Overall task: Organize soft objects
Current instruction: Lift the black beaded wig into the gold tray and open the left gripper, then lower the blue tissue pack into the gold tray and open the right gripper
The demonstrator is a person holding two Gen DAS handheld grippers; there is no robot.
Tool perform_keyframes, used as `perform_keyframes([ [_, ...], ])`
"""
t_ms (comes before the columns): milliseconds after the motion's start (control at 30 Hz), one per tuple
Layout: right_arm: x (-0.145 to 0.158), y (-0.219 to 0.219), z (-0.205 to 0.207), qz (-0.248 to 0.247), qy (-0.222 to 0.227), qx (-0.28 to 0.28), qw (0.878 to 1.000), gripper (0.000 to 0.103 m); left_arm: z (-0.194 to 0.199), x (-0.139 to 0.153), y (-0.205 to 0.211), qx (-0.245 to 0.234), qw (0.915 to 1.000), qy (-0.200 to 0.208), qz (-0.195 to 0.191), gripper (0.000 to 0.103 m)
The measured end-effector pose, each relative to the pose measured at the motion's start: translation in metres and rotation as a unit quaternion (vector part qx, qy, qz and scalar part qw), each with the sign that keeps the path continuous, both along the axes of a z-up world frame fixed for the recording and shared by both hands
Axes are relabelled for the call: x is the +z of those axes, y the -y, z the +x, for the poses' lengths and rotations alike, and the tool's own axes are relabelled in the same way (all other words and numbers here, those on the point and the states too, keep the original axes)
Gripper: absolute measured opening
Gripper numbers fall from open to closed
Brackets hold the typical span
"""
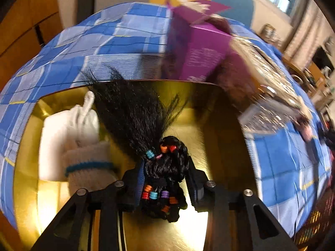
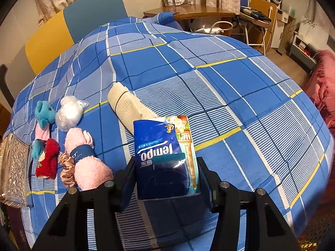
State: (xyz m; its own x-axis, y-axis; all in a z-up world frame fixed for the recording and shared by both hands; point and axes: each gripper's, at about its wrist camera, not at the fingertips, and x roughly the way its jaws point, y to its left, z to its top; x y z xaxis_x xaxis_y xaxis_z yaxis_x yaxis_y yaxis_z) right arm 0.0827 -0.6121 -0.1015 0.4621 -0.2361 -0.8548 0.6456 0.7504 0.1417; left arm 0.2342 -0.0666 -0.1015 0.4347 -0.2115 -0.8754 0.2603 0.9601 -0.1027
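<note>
My left gripper [image 1: 166,175] is shut on a black hairpiece with coloured beads [image 1: 161,167] and holds it over a gold box [image 1: 222,146]. A white sock with a blue stripe [image 1: 88,167] and a white pouch [image 1: 81,123] lie in that box. My right gripper [image 2: 166,175] is shut on a blue Tempo tissue pack [image 2: 165,156] above the blue plaid bed [image 2: 209,83]. On the bed at left lie a cream knitted item [image 2: 129,108], a pink plush roll [image 2: 88,163], a pink scrunchie [image 2: 67,171], a red plush [image 2: 47,161], a teal plush [image 2: 43,117] and a white fluffy ball [image 2: 68,115].
A purple box [image 1: 199,48] and a clear patterned case [image 1: 266,96] stand on the bed behind the gold box. The clear case also shows at the left edge of the right wrist view [image 2: 12,167]. A wooden table [image 2: 188,12] and chairs stand beyond the bed.
</note>
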Motion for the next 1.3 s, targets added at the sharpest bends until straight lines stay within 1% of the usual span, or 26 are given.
perform_keyframes([
  [67,0.0,0.0,0.001,-0.002,-0.002,0.001,1.0,0.054,0.003,0.008,-0.008,0.021,0.9996,0.017,-0.009,0.042],
  [167,0.0,0.0,0.001,-0.003,-0.003,0.001,1.0,0.054,0.0,0.022,-0.019,0.031,0.9983,0.039,-0.029,0.044],
  [200,0.0,-0.001,0.001,-0.004,-0.003,0.002,1.0,0.054,-0.002,0.028,-0.022,0.033,0.9977,0.047,-0.035,0.049],
  [233,0.0,-0.001,0.001,-0.004,-0.003,0.002,1.0,0.054,-0.005,0.032,-0.025,0.036,0.9971,0.055,-0.038,0.056],
  [267,0.0,-0.001,0.001,-0.006,-0.004,0.002,1.0,0.054,-0.006,0.039,-0.029,0.04,0.9959,0.068,-0.044,0.058],
  [367,0.0,-0.003,0.001,-0.008,-0.005,0.003,1.0,0.054,-0.016,0.051,-0.036,0.038,0.9929,0.089,-0.07,0.059],
  [433,0.001,-0.005,0.001,-0.011,-0.004,0.006,1.0,0.054,-0.026,0.053,-0.038,0.037,0.9924,0.093,-0.071,0.059],
  [600,0.008,-0.022,-0.002,-0.02,0.012,0.027,0.999,0.054,-0.055,0.045,-0.043,0.027,0.993,0.085,-0.077,0.059],
  [667,0.012,-0.036,-0.002,-0.035,0.016,0.044,0.998,0.054,-0.066,0.042,-0.044,0.023,0.9931,0.082,-0.081,0.059],
  [767,0.018,-0.068,-0.001,-0.071,0.018,0.085,0.994,0.054,-0.078,0.039,-0.047,0.015,0.9929,0.078,-0.088,0.059],
  [867,0.023,-0.097,-0.005,-0.079,0.035,0.118,0.989,0.054,-0.086,0.038,-0.052,0.009,0.9926,0.079,-0.092,0.059],
  [933,0.025,-0.115,-0.01,-0.074,0.048,0.133,0.987,0.054,-0.09,0.038,-0.055,0.008,0.9924,0.08,-0.094,0.059],
  [1067,0.03,-0.164,-0.016,-0.041,0.067,0.182,0.98,0.055,-0.095,0.036,-0.063,0.011,0.992,0.081,-0.097,0.059],
  [1133,0.035,-0.195,-0.015,-0.023,0.072,0.209,0.975,0.054,-0.096,0.035,-0.067,0.013,0.9918,0.08,-0.098,0.059],
  [1200,0.042,-0.227,-0.012,-0.007,0.079,0.243,0.967,0.055,-0.097,0.034,-0.073,0.017,0.9913,0.08,-0.104,0.059],
  [1233,0.047,-0.246,-0.009,-0.005,0.081,0.263,0.961,0.055,-0.098,0.034,-0.074,0.019,0.991,0.08,-0.106,0.059],
  [1300,0.055,-0.284,-0.001,-0.019,0.08,0.302,0.95,0.055,-0.099,0.035,-0.079,0.025,0.99,0.082,-0.112,0.059],
])
